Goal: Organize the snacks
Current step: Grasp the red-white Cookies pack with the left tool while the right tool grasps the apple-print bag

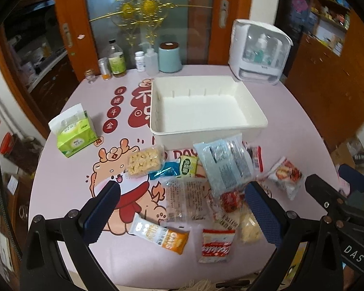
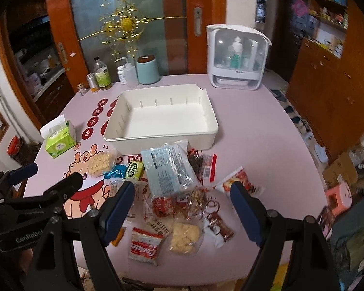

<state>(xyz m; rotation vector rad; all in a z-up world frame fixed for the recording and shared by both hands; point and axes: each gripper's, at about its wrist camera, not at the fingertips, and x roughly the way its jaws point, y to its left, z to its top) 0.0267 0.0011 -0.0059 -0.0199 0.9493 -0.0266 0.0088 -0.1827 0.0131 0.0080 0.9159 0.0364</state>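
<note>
Presently both tools, left [image 1: 182,206] and right [image 2: 182,206], hover spread wide and empty above snacks [image 2: 172,174] heaped on the bench [image 2: 267,145], just before the bare white bin [image 2: 162,118].

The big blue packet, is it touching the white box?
Cannot tell. In both wrist views the top edge of the big blue packet meets the near wall of the white box, but neither shows contact or a gap plainly.

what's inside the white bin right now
Nothing: the white bin shows only its bare floor and slotted inner walls in both views. The snack packets all lie on the table in front of it. Its near wall hides a thin strip of floor behind it.
</note>
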